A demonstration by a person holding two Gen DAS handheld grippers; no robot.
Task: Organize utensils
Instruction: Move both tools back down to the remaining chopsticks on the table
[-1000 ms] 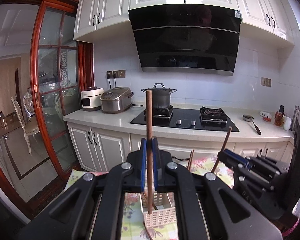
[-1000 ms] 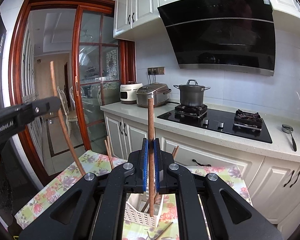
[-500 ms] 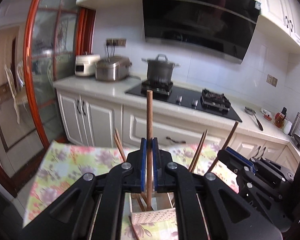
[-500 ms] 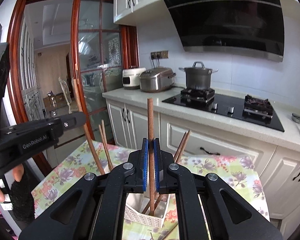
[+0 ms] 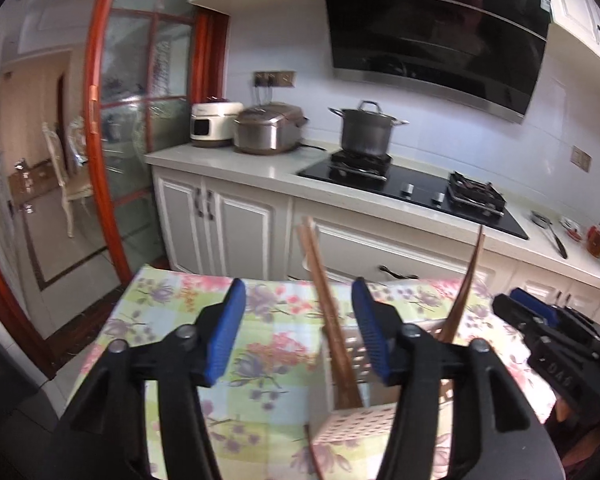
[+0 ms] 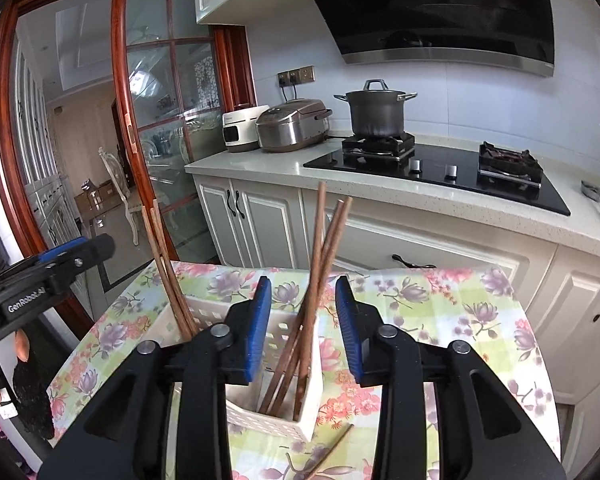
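Observation:
A white perforated utensil holder (image 6: 308, 368) stands on a table with a floral cloth (image 6: 440, 312). Brown wooden chopsticks (image 6: 320, 264) stand tilted in its right compartment and two more (image 6: 168, 276) lean in its left side. My right gripper (image 6: 303, 322) is open and empty just above the holder. My left gripper (image 5: 298, 334) is open and empty, with the holder (image 5: 356, 428) and chopsticks (image 5: 328, 312) just to the right of centre between its fingers. The right gripper also shows in the left wrist view (image 5: 540, 320), and the left one in the right wrist view (image 6: 60, 264). One chopstick (image 6: 328, 454) lies on the cloth.
Behind the table runs a kitchen counter (image 6: 300, 168) with a hob, a pot (image 6: 374, 114), two rice cookers and white cabinets. A red-framed glass door (image 6: 140, 140) stands at the left. The table ends close at left and right.
Both grippers have opened and let go of their chopsticks, which now stand in the holder. Both cameras have tilted down toward the table.

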